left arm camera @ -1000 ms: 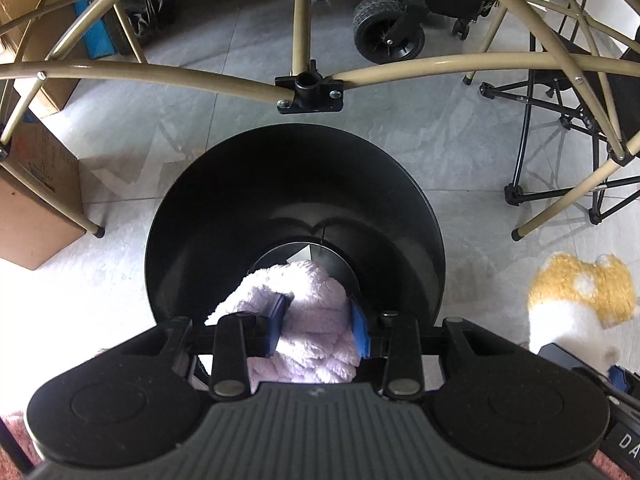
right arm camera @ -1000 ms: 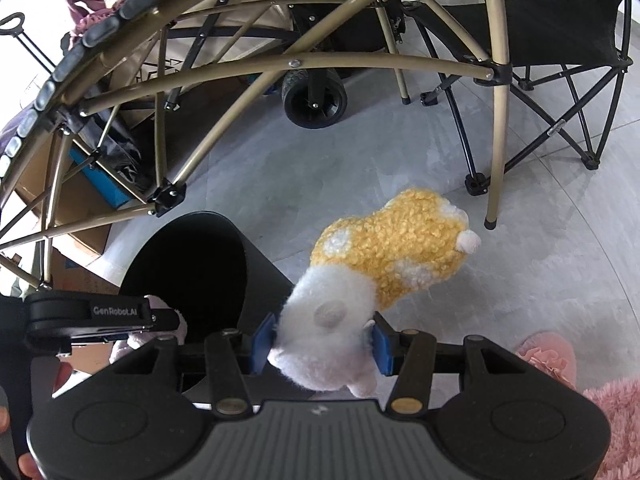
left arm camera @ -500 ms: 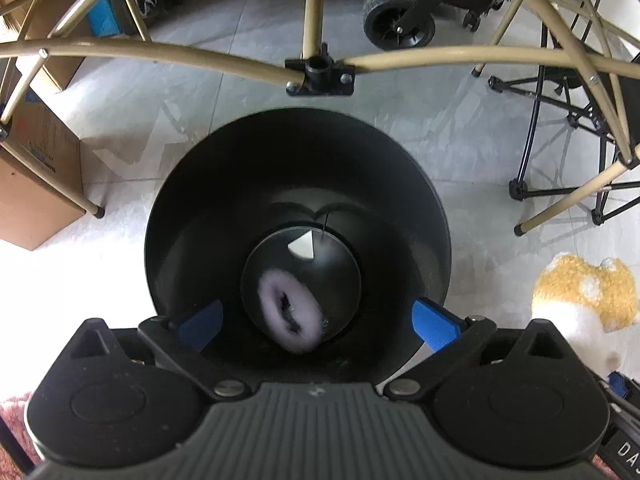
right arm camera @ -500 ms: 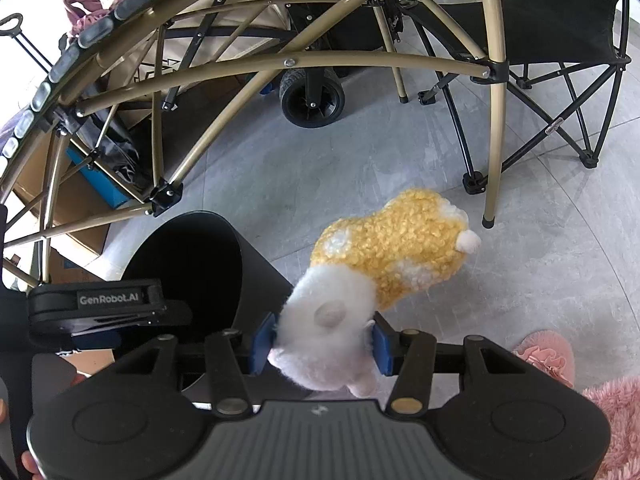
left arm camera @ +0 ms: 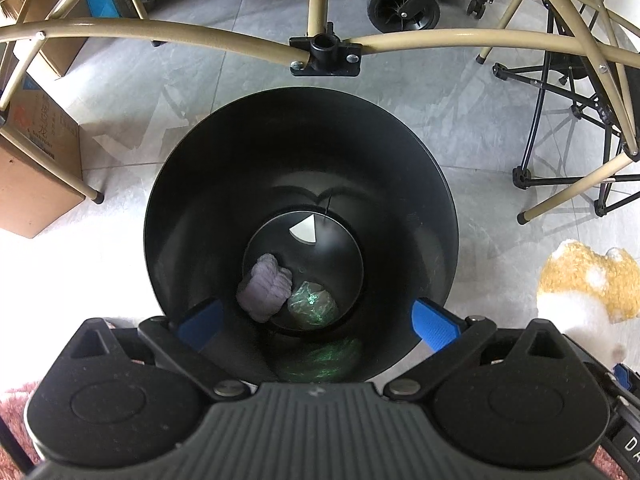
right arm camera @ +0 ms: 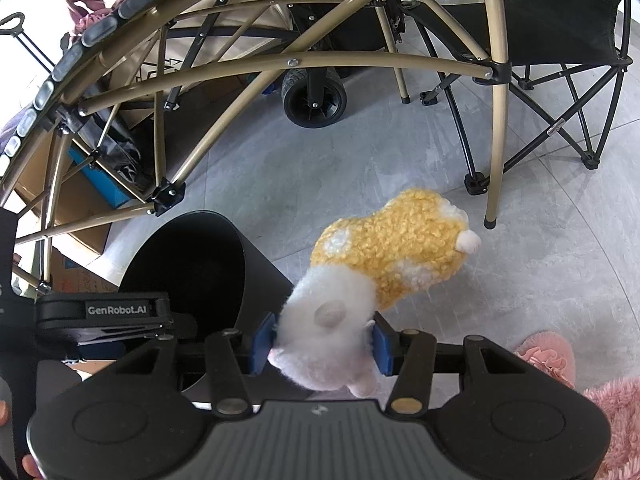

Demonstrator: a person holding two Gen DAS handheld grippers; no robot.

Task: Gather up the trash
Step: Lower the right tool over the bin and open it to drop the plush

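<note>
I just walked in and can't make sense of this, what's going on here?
A person is collecting trash with two handheld grippers. The left gripper is wide open over a black bin, where a purple fluffy item lies at the bottom beside a green crumpled wrapper. The right gripper is clamped on a yellow and white plush toy, held next to the bin.

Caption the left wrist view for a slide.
Open left gripper above round black plastic bin holding lilac fluffy cloth.

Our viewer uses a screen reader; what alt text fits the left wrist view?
The open left gripper hangs over a black bin, looking straight down at a purple fluffy bundle and a green crumpled wrapper on its bottom. A tan metal frame crosses the grey floor beyond.
</note>
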